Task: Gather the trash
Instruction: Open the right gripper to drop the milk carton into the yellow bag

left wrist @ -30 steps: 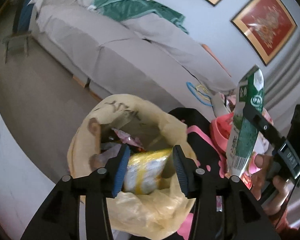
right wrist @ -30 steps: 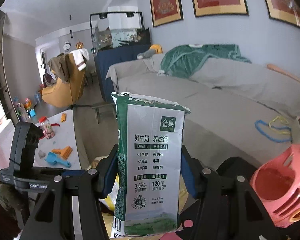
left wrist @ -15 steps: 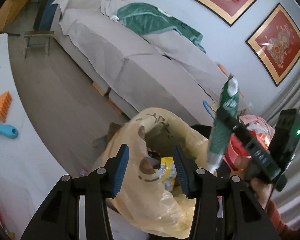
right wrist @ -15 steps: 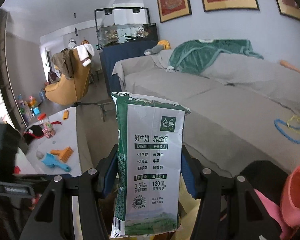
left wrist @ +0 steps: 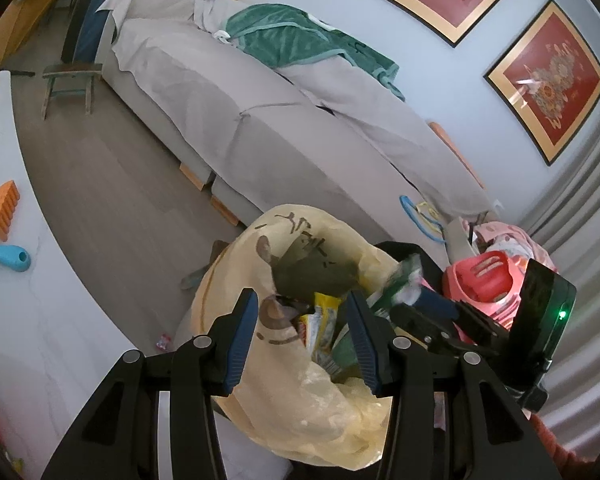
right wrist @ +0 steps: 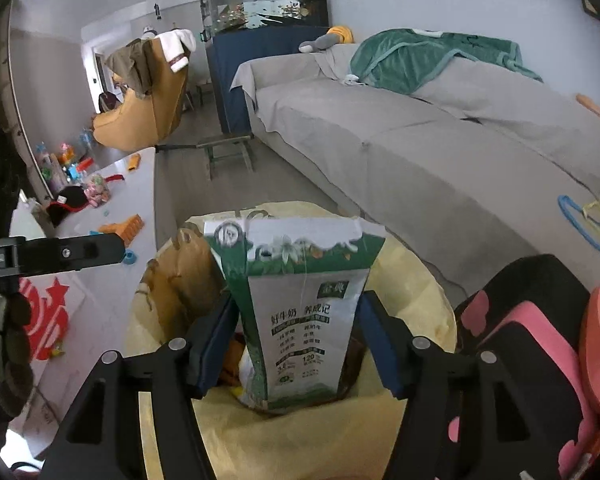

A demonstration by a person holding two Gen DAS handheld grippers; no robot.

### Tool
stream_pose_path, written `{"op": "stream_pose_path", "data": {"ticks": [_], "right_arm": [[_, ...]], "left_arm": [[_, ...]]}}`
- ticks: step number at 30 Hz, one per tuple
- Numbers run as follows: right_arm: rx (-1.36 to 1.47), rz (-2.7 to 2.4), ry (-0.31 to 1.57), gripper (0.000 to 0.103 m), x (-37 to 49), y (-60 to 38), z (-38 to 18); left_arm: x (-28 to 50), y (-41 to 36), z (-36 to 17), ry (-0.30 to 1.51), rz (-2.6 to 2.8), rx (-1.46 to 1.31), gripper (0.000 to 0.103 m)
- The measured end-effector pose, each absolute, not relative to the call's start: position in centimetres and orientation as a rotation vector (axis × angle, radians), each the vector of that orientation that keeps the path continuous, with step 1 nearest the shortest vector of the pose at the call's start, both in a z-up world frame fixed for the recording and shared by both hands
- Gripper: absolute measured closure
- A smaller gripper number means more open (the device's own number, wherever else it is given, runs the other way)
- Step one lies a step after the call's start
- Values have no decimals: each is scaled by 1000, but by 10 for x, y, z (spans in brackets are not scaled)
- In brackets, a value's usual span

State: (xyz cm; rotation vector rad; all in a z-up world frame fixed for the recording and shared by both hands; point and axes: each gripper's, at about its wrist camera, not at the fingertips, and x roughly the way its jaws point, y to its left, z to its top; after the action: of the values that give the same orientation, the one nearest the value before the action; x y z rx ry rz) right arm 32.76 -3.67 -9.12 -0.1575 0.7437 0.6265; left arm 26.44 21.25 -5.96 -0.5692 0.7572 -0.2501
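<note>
The right gripper [right wrist: 295, 344] points steeply down into the mouth of the yellow trash bag [right wrist: 416, 300], and its jaws are opening. The green-and-white milk carton [right wrist: 300, 312] stands between them, tilted, its lower end already inside the bag; a gap shows between the carton and the right finger [right wrist: 384, 348], so the pads no longer press on it. In the left wrist view the same carton [left wrist: 400, 284] shows as a blur at the bag's right rim, in front of the right gripper [left wrist: 432, 304].

The left gripper [left wrist: 302, 336] stands wide with nothing between its jaws, aimed down over the near edge of the trash bag [left wrist: 316, 400]. Whether a finger touches the plastic, I cannot tell. Inside the bag lie a yellow wrapper [left wrist: 324, 316] and other scraps.

Just right of the bag sits a black-and-pink seat [right wrist: 512, 320] with a pink plastic basket [left wrist: 488, 280]. To the left, the white table [right wrist: 139, 188] carries an orange toy rake [left wrist: 1, 210] and a blue toy scoop [left wrist: 7, 256]. Farther off, across the wood floor [left wrist: 131, 200], runs a grey sofa [right wrist: 420, 148] with a green blanket [right wrist: 428, 60].
</note>
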Motion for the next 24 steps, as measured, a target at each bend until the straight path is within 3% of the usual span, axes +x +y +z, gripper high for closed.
{"op": "stream_pose_path", "data": {"ticks": [11, 24], "right_arm": [[-103, 594, 664, 37, 303, -78, -58], [-119, 357, 610, 39, 208, -211, -44]], "left_arm": [[248, 179, -36, 748, -277, -502, 56], [241, 25, -39, 877, -610, -253, 56]]}}
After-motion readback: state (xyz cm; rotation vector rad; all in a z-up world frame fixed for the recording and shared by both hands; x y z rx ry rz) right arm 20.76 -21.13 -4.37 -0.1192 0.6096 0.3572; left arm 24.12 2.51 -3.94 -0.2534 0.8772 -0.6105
